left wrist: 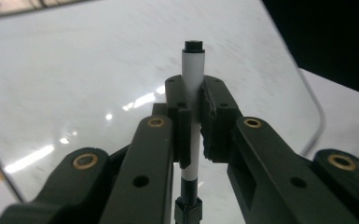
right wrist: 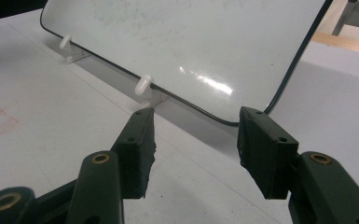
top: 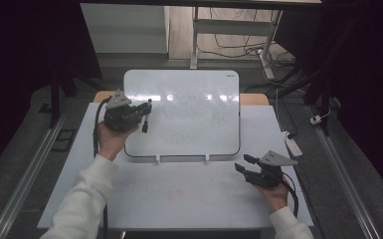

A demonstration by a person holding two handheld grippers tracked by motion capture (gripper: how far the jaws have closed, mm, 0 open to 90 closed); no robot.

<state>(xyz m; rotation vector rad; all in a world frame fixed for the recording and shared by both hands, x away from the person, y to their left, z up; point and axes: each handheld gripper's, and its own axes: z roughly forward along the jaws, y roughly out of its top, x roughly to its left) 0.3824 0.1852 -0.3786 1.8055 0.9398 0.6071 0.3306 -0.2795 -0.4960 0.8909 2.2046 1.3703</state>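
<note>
The left gripper (left wrist: 193,116) is clamping a slim white marker pen with a black cap (left wrist: 193,74) between its closed jaws and holding it over the left part of the glossy white rounded whiteboard (top: 194,114), so writing on it looks like the step in hand; the next move is calling for the tip to meet the board. The right gripper (right wrist: 193,144) is hanging about half open and empty, just above the white worktop (top: 194,199), near the board's right near corner
</note>
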